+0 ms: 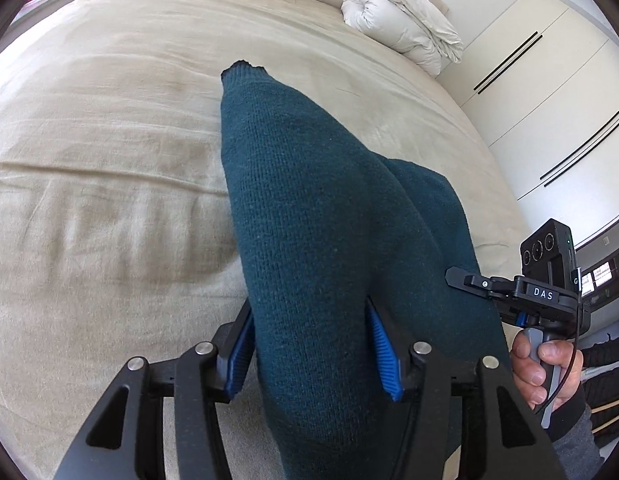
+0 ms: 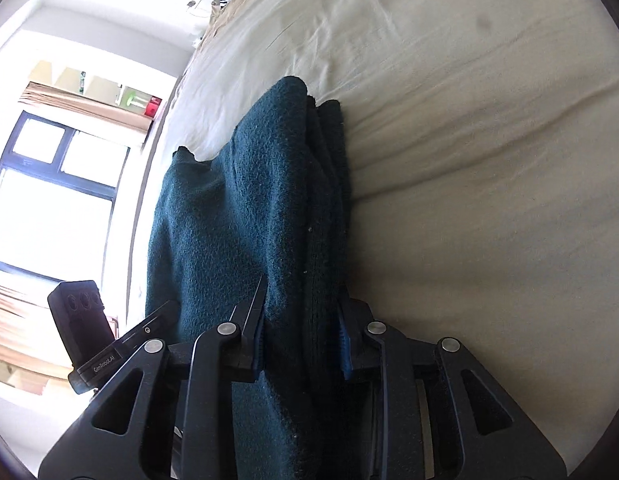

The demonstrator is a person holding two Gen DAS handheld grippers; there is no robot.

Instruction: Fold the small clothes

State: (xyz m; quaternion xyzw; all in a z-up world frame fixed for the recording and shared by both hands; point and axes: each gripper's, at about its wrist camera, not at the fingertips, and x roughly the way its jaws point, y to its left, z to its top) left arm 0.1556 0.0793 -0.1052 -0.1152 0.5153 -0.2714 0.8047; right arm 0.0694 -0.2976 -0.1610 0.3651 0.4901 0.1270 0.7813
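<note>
The dark teal knitted garment (image 1: 317, 216) hangs bunched between both tools above the beige bedspread (image 1: 109, 160). The left gripper (image 1: 309, 344) has its jaws pinching a thick fold of the knit; the blue ribbed pads (image 1: 383, 354) press into the cloth on either side, and the fabric runs forward from the jaws to a ragged end near the middle of the bed. The right gripper (image 2: 303, 340) likewise clamps several stacked layers of the same garment (image 2: 245, 208) between its pads. In the left wrist view the right gripper (image 1: 509, 288) shows at the garment's far edge, gripped by the person's hand (image 1: 545, 368). A rolled white duvet (image 1: 401, 20) lies at the bed's head.
</note>
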